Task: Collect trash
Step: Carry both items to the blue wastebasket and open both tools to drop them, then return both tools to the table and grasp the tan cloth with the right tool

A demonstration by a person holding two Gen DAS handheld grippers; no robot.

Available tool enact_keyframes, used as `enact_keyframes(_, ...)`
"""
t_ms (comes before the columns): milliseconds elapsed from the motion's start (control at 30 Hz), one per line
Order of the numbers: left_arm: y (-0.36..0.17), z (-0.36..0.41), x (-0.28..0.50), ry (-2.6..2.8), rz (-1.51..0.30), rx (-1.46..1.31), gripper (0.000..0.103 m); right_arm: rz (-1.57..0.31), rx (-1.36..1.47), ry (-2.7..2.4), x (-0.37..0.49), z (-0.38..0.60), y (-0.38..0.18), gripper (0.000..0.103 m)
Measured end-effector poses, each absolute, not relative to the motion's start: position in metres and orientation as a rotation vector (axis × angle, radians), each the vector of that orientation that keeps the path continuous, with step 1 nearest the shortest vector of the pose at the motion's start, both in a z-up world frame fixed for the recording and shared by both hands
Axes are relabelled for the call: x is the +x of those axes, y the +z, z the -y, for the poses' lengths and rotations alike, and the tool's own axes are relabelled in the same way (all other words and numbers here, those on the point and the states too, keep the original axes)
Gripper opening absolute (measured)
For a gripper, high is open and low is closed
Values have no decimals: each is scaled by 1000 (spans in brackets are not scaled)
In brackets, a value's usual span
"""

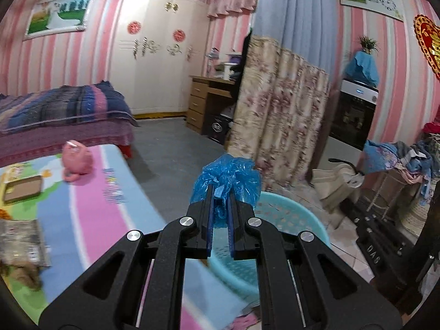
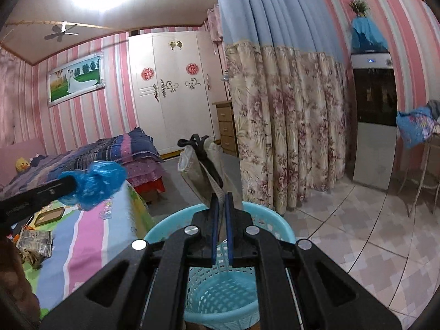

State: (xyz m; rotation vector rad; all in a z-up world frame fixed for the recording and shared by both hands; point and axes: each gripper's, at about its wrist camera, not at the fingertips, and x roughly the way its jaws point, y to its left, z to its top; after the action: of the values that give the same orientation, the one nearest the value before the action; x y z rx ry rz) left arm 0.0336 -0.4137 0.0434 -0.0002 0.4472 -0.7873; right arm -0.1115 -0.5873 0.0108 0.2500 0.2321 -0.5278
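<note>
left gripper point(image 1: 220, 192) clamped on crumpled blue plastic bag point(image 1: 227, 176), held above near rim of round turquoise perforated plastic basket point(image 2: 220, 288). right gripper point(image 2: 222, 196) clamped on beige cloth bag with black strap point(image 2: 202, 165), long axis tilted up-left, over basket's far rim. striped mat's point(image 1: 90, 214) right edge beside basket; grey floor point(image 1: 176, 148) open beyond.

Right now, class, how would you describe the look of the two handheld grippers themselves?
The left gripper and the right gripper look alike: matte black angular bodies with cut-out linkage arms, round silver pivot bolts, and two narrow fingers lined with blue pads. Seen from the right wrist view, the left one bears small, illegible white lettering.
</note>
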Motion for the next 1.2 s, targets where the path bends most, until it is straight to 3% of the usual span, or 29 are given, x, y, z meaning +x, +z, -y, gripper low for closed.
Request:
enact_keyframes(100,37,435,39,-796,-466,13,13,-264,254,-523,-102,595,3,7)
enact_keyframes(133,34,441,41,-784,-472,22,27,-276,254,-535,-99,599,-1,14)
enact_keyframes(167,33,443,42,-776,-475,20,37,-286,261,-542,-96,604,-3,39)
enact_keyframes(233,30,449,45,-780,-489,15,42,-282,283,-559,-97,611,-7,83)
enact_keyframes(500,27,424,50,-743,-495,10,45,-264,293,-578,-108,612,-10,83)
enact_keyframes(600,29,392,56,-653,-494,11,61,-258,301,-561,-104,606,-6,83)
enact_keyframes(833,35,272,67,-447,-478,13,69,-250,297,-389,-74,547,15,83)
enact_keyframes(1000,42,175,67,-295,-440,31,76,-228,213,-198,-41,463,43,83)
enact_keyframes(1067,43,134,67,-226,-429,38,84,-218,180,-143,-31,436,52,83)
enact_keyframes(1200,39,62,71,-100,-423,25,86,-197,120,-17,-5,371,72,83)
